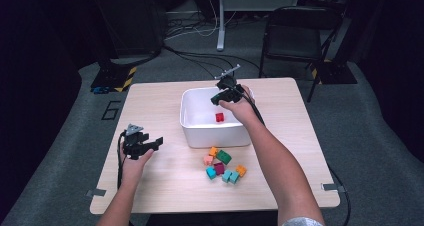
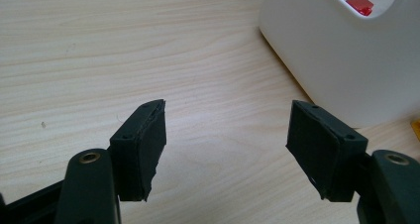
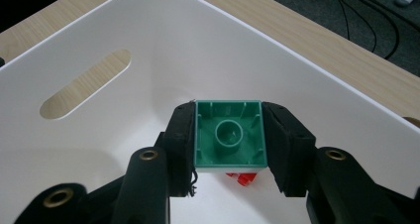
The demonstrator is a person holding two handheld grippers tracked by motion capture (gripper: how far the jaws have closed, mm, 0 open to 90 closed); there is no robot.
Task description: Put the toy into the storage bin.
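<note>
1. My right gripper (image 3: 229, 142) is clamped on a green hollow plastic building block (image 3: 229, 135), pads on two opposite side walls, held over the white plastic bin (image 3: 317, 92)
2. A small red plastic block (image 1: 219, 117) lies on the bin floor just below
3. Block looks light, stiff, slick-sided; flat walls are the best place to pinch
4. My left gripper (image 2: 228, 144) is spread wide, empty, over the pale wooden table (image 2: 99, 50) beside the bin
5. Loose coloured blocks (image 1: 224, 165) wait in front of the bin

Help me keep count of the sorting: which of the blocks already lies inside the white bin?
The red block, alone on the floor of the white bin. The green block is clamped in the right gripper above it.
</note>
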